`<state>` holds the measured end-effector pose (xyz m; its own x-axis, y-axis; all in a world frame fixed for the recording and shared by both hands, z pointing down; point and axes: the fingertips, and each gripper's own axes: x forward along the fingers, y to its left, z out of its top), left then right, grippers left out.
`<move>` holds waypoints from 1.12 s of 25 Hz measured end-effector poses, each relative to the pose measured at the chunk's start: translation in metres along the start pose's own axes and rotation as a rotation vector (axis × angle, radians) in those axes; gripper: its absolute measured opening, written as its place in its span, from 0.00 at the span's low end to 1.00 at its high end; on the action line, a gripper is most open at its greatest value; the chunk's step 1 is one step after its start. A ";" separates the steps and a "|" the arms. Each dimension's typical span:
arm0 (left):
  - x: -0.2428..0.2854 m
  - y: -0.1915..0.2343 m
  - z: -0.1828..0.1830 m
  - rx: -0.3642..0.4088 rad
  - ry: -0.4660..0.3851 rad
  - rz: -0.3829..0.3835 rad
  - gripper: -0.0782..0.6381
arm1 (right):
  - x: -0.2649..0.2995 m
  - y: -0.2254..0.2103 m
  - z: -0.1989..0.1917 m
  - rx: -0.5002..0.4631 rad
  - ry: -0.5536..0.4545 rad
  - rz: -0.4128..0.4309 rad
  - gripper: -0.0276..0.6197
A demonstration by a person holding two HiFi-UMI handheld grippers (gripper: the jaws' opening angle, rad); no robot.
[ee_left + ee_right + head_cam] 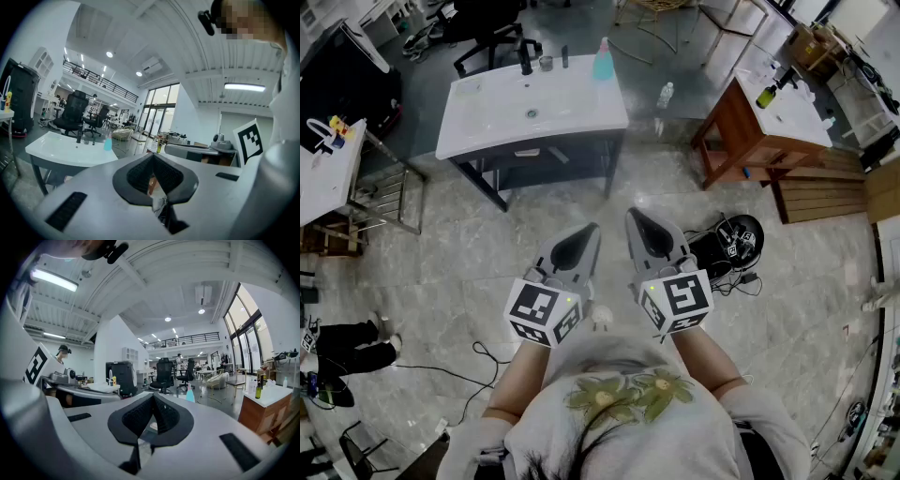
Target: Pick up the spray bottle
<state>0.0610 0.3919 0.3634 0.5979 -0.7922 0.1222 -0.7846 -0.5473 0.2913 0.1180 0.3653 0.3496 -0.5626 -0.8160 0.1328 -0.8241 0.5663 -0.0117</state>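
The spray bottle is pale teal with a pink top and stands at the far right corner of a white washbasin counter, well ahead of both grippers. It also shows small in the left gripper view as a teal bottle and in the right gripper view as the same bottle. My left gripper and right gripper are held side by side close to the body, over the floor. They point towards the counter. Both pairs of jaws meet at their tips with nothing between them.
A black tap and small items sit on the counter's far edge. A wooden cabinet with a green bottle stands to the right. A water bottle and a black device with cables lie on the floor.
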 end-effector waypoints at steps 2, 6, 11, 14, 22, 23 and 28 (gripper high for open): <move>0.002 0.002 0.000 0.000 0.000 0.000 0.12 | 0.003 0.000 -0.001 0.001 0.002 0.002 0.08; 0.009 0.009 0.001 -0.006 0.001 0.004 0.12 | 0.012 -0.003 -0.001 0.004 0.007 0.006 0.08; 0.026 0.026 0.007 -0.011 0.005 0.007 0.12 | 0.036 -0.016 -0.001 0.003 0.015 0.004 0.08; 0.038 0.043 0.012 -0.014 0.005 0.012 0.12 | 0.055 -0.021 0.001 0.002 0.016 0.006 0.08; 0.079 0.079 0.032 -0.005 -0.004 0.004 0.12 | 0.106 -0.044 0.011 -0.008 0.001 0.011 0.08; 0.083 0.084 0.035 -0.004 -0.005 0.002 0.12 | 0.113 -0.046 0.013 -0.002 -0.002 0.015 0.08; 0.104 0.109 0.048 -0.001 -0.004 -0.005 0.12 | 0.145 -0.056 0.020 0.011 -0.006 0.018 0.08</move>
<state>0.0298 0.2368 0.3627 0.6012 -0.7904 0.1173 -0.7814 -0.5509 0.2930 0.0813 0.2127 0.3496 -0.5774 -0.8066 0.1264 -0.8147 0.5793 -0.0251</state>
